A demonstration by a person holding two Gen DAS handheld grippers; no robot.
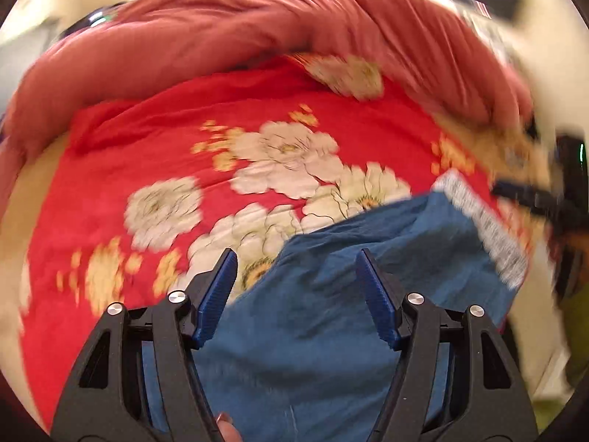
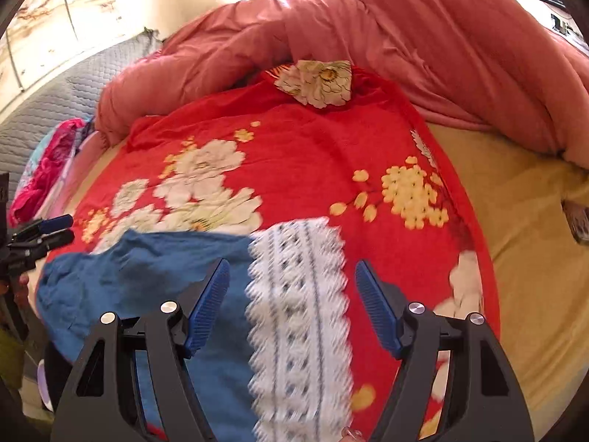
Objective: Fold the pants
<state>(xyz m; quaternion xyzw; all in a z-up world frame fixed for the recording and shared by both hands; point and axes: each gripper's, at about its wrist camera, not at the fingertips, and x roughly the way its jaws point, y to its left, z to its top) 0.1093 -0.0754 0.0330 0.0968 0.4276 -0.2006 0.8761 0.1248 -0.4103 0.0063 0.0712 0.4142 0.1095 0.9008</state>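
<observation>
Pants (image 2: 147, 276) are lying on the red floral blanket (image 2: 294, 154) on the bed, at the near edge right under both of my grippers, so that's the relation everything hangs on. Blue fabric runs off to the left, and the white lace trim (image 2: 298, 313) sits at the right end, so I'd say the long axis goes left-right across the near side of the bed. My right gripper (image 2: 292, 307) hangs over the lace band with its jaws spread and nothing pinched between them. My left gripper (image 1: 296, 294) is over the plain blue part, also spread wide and empty, with the lace off to its far right. So the right hand is nearer the trimmed end, the left nearer the blue end. Pink duvet (image 2: 405, 37) is bunched at the far side, well apart. My guess: each hand grabs its own end next.
</observation>
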